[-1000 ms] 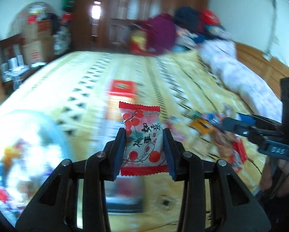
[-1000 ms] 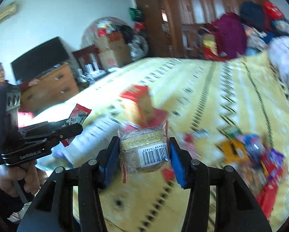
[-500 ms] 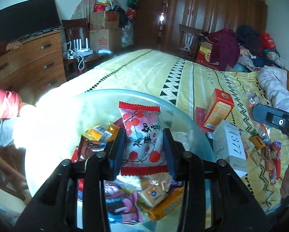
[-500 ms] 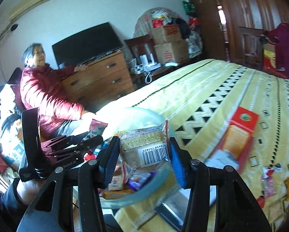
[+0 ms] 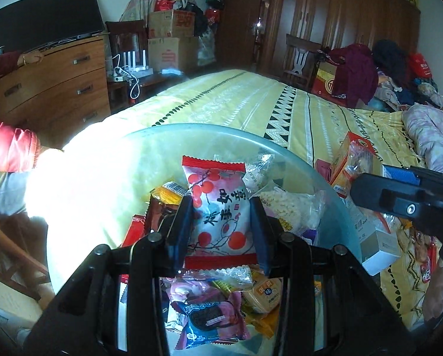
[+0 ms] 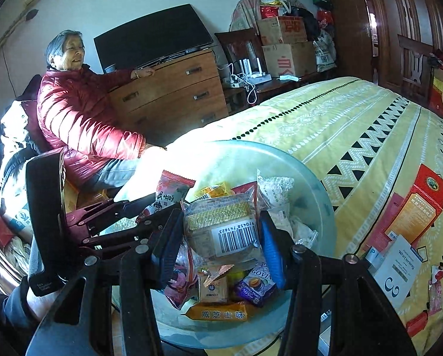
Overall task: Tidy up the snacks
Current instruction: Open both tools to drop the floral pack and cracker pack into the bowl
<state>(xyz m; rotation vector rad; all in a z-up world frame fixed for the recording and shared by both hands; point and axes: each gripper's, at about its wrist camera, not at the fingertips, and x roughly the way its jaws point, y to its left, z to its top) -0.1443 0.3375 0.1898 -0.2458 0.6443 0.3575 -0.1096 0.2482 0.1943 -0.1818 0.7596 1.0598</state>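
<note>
My left gripper (image 5: 220,222) is shut on a white snack packet with red fruit print (image 5: 218,207) and holds it above a pale blue bowl (image 5: 295,154) full of wrapped snacks. My right gripper (image 6: 221,234) is shut on a clear cake packet with a barcode (image 6: 224,225), also above the bowl (image 6: 313,195). The left gripper and its packet (image 6: 171,192) show at the left of the right wrist view. The right gripper's body (image 5: 405,195) shows at the right of the left wrist view.
The bowl sits at the corner of a bed with a yellow patterned cover (image 6: 355,124). Orange and white boxes (image 6: 414,207) and loose snacks (image 5: 420,252) lie on the bed to the right. A woman in a red jacket (image 6: 79,112) sits left by a wooden dresser (image 6: 176,95).
Both grippers have swung left from the loose snacks on the bed to above the bowl, each still holding its packet.
</note>
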